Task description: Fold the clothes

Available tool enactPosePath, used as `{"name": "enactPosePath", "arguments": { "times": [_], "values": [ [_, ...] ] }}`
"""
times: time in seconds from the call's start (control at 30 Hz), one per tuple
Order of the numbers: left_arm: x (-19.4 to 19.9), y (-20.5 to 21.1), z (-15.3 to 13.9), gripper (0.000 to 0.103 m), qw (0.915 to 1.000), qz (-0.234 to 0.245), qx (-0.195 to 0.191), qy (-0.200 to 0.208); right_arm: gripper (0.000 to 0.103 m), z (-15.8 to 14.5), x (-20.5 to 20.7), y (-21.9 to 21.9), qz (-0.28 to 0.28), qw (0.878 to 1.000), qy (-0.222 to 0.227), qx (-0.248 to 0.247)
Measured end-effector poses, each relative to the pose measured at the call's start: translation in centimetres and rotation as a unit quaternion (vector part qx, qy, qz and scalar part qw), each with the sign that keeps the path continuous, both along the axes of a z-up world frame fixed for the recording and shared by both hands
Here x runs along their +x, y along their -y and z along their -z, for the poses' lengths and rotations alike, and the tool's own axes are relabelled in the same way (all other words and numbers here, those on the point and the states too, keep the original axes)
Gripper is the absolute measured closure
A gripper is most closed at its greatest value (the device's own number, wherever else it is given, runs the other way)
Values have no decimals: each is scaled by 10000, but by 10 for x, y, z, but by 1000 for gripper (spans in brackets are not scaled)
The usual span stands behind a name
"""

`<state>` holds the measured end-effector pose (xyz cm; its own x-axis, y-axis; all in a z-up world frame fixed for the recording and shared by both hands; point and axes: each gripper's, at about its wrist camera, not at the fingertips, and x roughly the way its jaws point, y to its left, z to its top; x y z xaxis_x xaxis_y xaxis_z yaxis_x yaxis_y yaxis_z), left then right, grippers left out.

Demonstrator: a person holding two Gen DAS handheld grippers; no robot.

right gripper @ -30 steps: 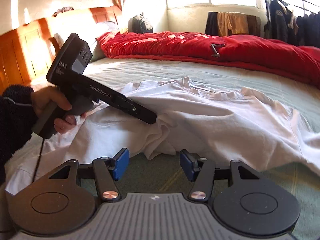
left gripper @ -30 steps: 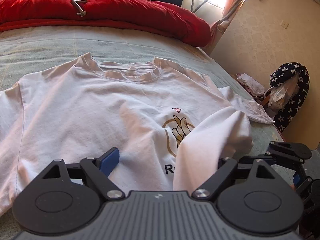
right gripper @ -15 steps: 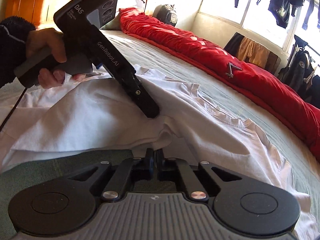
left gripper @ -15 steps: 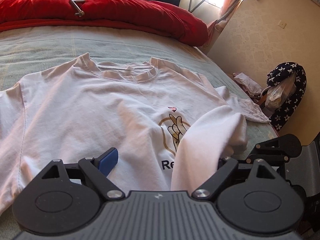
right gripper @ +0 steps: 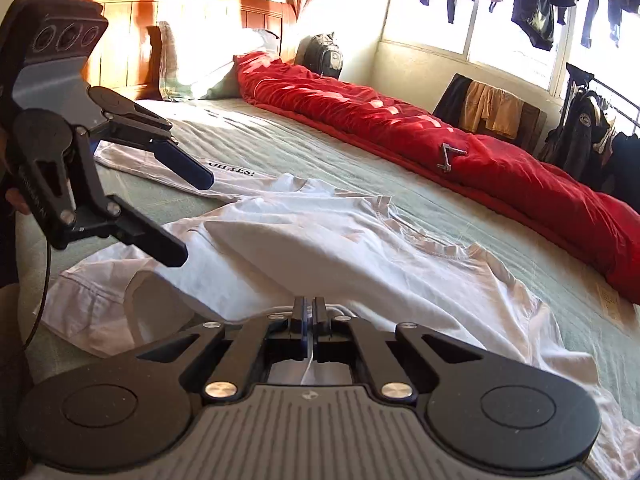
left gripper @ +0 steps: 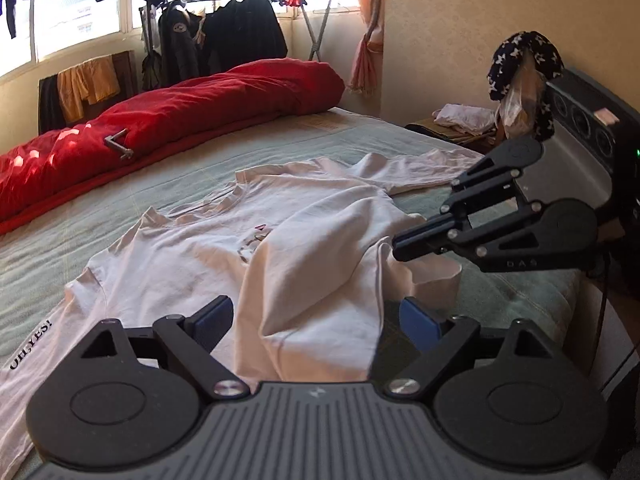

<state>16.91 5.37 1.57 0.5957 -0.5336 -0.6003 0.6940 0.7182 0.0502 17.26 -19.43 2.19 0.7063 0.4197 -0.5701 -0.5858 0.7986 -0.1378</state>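
A white long-sleeved T-shirt (left gripper: 304,236) lies front up on the pale green bed sheet (left gripper: 100,208), its hem folded up over the chest print. In the left wrist view my left gripper (left gripper: 316,316) is open, with the folded cloth lying between its blue pads. My right gripper (left gripper: 400,248) shows at the right, shut on the hem. In the right wrist view my right gripper (right gripper: 309,316) is shut on the shirt (right gripper: 360,256), cloth pinched between its pads. The open left gripper (right gripper: 192,216) hangs at the left over the fold.
A red duvet (left gripper: 168,116) lies along the far side of the bed. A pillow (right gripper: 200,64) and wooden headboard (right gripper: 132,40) stand at the head. A clothes rack (left gripper: 224,40) stands by the window. A starred cloth (left gripper: 524,64) and folded clothes (left gripper: 464,116) sit beyond the bed edge.
My right gripper closed on the shirt hem and lifted it over the shirt. My left gripper let go of the cloth and now stands open. Both views swung round.
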Motion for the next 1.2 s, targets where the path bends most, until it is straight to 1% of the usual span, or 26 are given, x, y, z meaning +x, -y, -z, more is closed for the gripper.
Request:
{"name": "enactPosePath", "arguments": {
  "times": [0.03, 0.1, 0.13, 0.2, 0.27, 0.3, 0.37, 0.43, 0.53, 0.6, 0.63, 0.73, 0.8, 0.87, 0.97, 1.0, 1.1, 1.13, 1.17, 1.2],
  "values": [
    [-10, 6, -1, 13, 9999, 104, 102, 92, 101, -3, -8, 4, 18, 10000, -27, 5],
    [-24, 16, 0, 13, 9990, 279, 265, 209, 101, -9, -24, 10, 94, 9998, -12, -153],
    [-31, 22, 2, 13, 9980, 344, 398, 342, 101, -10, -31, 13, 139, 9996, -24, -229],
    [-44, 35, 8, 13, 9944, 428, 757, 597, 101, -11, -43, 22, 223, 9992, -103, -305],
    [-55, 46, 16, 13, 9884, 526, 1126, 869, 100, -9, -52, 29, 310, 9987, -224, -328],
    [-60, 51, 21, 13, 9844, 585, 1311, 1014, 100, -7, -56, 33, 358, 9985, -279, -292],
    [-68, 61, 29, 13, 9766, 682, 1616, 1244, 90, -4, -63, 39, 456, 9981, -384, -166],
    [-75, 71, 42, 13, 9648, 751, 1988, 1551, 71, 0, -70, 46, 553, 9973, -489, -40],
    [-79, 88, 63, 13, 9435, 860, 2602, 1862, 61, 9, -76, 54, 675, 9951, -701, 158],
    [-79, 96, 74, 13, 9327, 981, 2858, 1968, 61, 18, -79, 57, 743, 9930, -872, 296],
    [-81, 98, 77, 13, 9288, 1031, 2926, 2028, 61, 22, -80, 58, 776, 9917, -958, 365],
    [-89, 105, 84, 13, 9152, 1237, 3106, 2250, 61, 31, -84, 60, 829, 9904, -1043, 369],
    [-98, 110, 87, 13, 9041, 1423, 3204, 2445, 61, 36, -86, 61, 860, 9897, -1085, 355],
    [-106, 119, 92, 13, 8911, 1655, 3309, 2626, 60, 40, -88, 62, 890, 9890, -1121, 376],
    [-114, 133, 102, 13, 8758, 1986, 3406, 2785, 59, 40, -91, 67, 1002, 9881, -1073, 462],
    [-114, 137, 105, 13, 8725, 2065, 3425, 2807, 59, 39, -92, 69, 1031, 9879, -1057, 482],
    [-112, 151, 109, 13, 8697, 2214, 3400, 2810, 57, 37, -95, 74, 1097, 9874, -1010, 523],
    [-112, 155, 111, 16, 8687, 2263, 3392, 2811, 57, 36, -96, 75, 1115, 9874, -994, 525],
    [-111, 160, 112, 33, 8677, 2313, 3383, 2811, 56, 35, -97, 76, 1132, 9874, -969, 527],
    [-110, 164, 114, 48, 8667, 2362, 3375, 2812, 56, 34, -98, 77, 1138, 9876, -942, 523]
  ]
}}
